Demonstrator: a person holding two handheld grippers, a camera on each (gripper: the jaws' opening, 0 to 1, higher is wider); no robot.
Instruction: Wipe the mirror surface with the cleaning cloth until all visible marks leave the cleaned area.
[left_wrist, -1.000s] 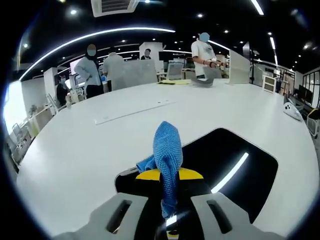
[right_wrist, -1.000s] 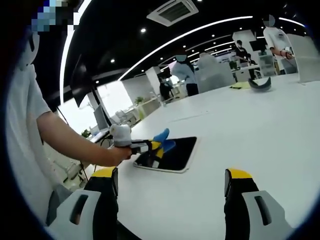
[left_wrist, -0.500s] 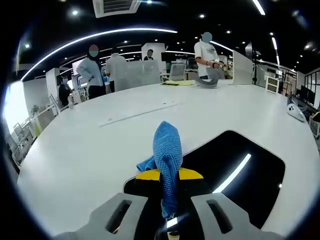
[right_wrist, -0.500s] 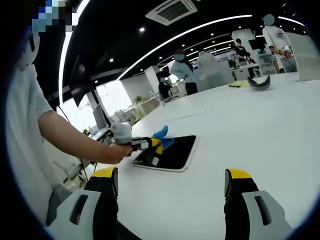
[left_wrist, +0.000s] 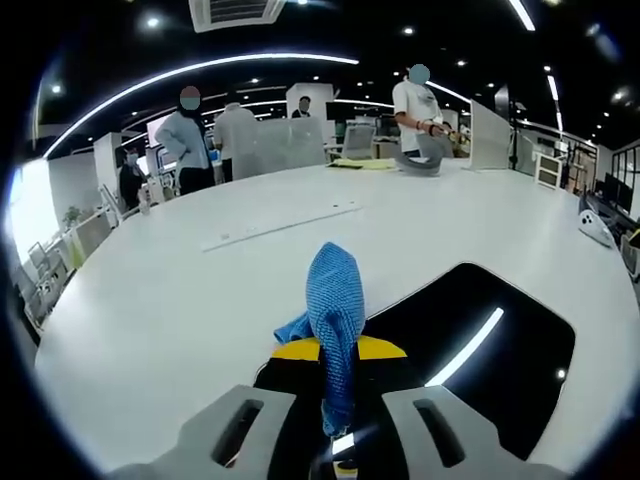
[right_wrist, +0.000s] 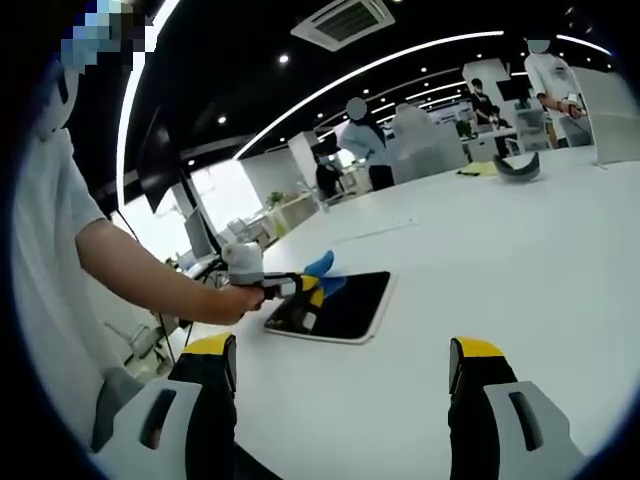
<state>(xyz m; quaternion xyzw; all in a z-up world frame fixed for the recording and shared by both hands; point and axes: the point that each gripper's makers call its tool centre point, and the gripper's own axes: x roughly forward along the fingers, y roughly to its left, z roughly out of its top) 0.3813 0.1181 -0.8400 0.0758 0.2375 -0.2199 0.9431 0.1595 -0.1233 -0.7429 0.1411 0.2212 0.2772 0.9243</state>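
In the right gripper view, going from the left edge inward, the person's forearm reaches toward frame centre and ends at the left gripper (right_wrist: 308, 291), which sits over the near-left edge of the mirror (right_wrist: 345, 305) — a dark, rounded slab lying flat on the white table (right_wrist: 520, 250), left of centre. The blue cleaning cloth (right_wrist: 322, 268) sticks up from that gripper's tip. Along the bottom, the right gripper (right_wrist: 343, 375) shows its two yellow-tipped jaws spread wide with only bare tabletop between them; it hangs well apart from the mirror, probably kept back so it stays out of the way of the wiping.

In the left gripper view, the table (left_wrist: 150, 290) runs across the left half. At lower centre the left gripper (left_wrist: 338, 360) has its jaws pinched together on the cleaning cloth (left_wrist: 334, 310), which stands in a folded wad above the yellow pads — held bunched like this, likely to give a firm pad for rubbing. To the right and beneath, the mirror (left_wrist: 500, 350) spreads dark, reflecting a ceiling light strip. Whether the cloth touches the glass I cannot tell; no marks are clear enough to make out.
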